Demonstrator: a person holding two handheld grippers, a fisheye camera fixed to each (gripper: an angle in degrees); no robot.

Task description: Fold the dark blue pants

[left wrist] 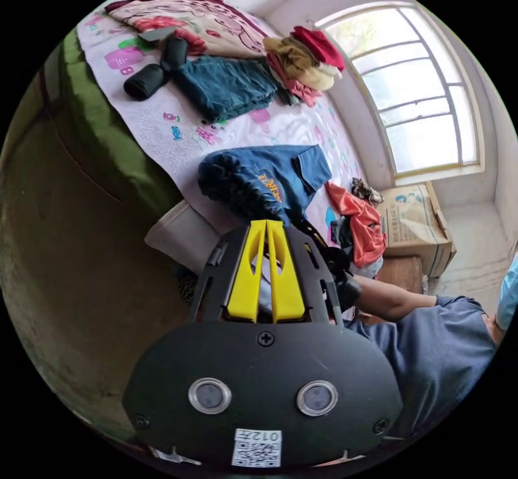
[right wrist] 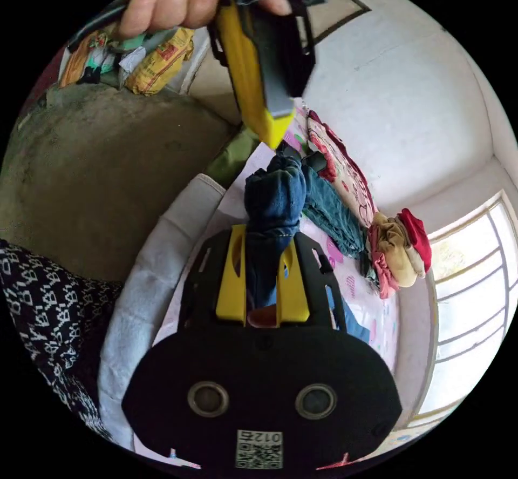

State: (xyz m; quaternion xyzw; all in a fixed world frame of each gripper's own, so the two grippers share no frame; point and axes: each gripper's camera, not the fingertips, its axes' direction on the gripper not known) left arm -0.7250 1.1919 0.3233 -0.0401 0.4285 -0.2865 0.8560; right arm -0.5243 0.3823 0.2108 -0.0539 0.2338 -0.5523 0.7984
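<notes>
Dark blue pants (right wrist: 272, 214) hang lengthwise between right hand-held gripper (right wrist: 263, 241) jaws.

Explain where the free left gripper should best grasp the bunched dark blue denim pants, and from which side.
Probably the flat waistband end with the pocket of the dark blue denim pants, approached from the bed's open edge. That end lies spread on the sheet, while the right gripper already clamps the bunched leg end. The left gripper is shut.
</notes>
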